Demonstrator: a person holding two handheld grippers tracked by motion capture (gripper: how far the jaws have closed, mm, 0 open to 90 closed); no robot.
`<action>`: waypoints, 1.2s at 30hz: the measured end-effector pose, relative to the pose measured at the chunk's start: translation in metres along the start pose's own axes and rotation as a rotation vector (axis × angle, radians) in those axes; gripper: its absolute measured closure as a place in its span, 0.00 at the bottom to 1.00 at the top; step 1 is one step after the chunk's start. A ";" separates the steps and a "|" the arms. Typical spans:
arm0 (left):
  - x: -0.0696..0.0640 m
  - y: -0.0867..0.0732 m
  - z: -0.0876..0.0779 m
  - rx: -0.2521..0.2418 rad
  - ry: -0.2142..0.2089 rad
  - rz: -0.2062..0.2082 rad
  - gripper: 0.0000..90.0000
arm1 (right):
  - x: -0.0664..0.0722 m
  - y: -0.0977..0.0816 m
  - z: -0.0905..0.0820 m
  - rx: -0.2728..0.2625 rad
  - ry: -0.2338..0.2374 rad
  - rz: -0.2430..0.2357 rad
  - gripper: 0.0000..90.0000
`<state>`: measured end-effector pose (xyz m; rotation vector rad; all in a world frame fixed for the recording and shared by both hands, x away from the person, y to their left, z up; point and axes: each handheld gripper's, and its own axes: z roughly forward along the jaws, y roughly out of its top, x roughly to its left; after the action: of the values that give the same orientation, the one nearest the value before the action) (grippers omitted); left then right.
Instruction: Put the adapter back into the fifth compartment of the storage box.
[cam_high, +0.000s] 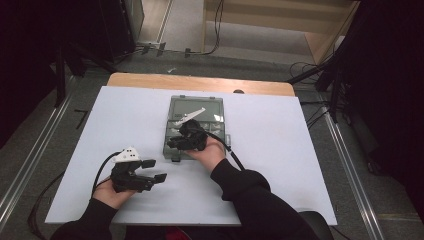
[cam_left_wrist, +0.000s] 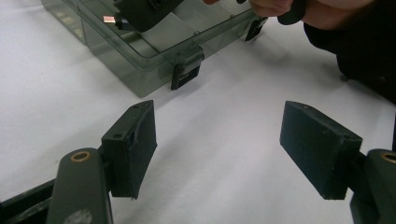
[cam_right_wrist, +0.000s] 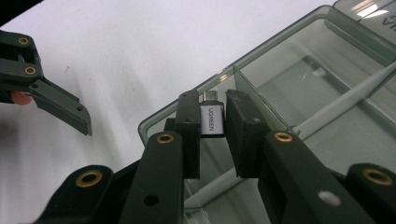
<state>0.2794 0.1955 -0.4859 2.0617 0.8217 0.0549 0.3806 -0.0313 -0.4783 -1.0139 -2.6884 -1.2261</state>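
A smoky clear compartment box (cam_high: 196, 106) lies open on the white table. My right gripper (cam_high: 173, 144) hovers over its near-left corner, shut on a small silver USB adapter (cam_right_wrist: 212, 119); the adapter's plug points up above the box rim (cam_right_wrist: 303, 79). The left gripper view shows the same adapter (cam_left_wrist: 109, 19) over the box (cam_left_wrist: 140, 60). My left gripper (cam_high: 155, 170) rests low over the table at the front left, a short way from the box. It (cam_left_wrist: 217, 112) stands open with bare table between its pads.
A black latch (cam_left_wrist: 186, 70) sticks out from the box's near side. A white strip (cam_high: 192, 116) lies in the box's far part. The white table cover (cam_high: 280, 150) ends at a wooden far edge (cam_high: 200, 81). Cables trail from both grippers.
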 end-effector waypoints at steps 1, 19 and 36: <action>0.000 0.000 0.000 -0.001 -0.001 -0.001 0.30 | 0.000 0.000 0.000 0.004 -0.002 0.004 0.82; -0.001 0.001 -0.002 -0.013 0.007 -0.001 0.30 | -0.001 0.003 -0.016 -0.043 0.028 0.010 0.59; 0.002 0.011 -0.003 -0.035 0.025 -0.018 0.30 | -0.005 -0.003 -0.055 -0.134 0.030 0.018 0.46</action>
<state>0.2863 0.1947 -0.4760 2.0238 0.8486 0.0849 0.3700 -0.0730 -0.4436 -1.0220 -2.5989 -1.4224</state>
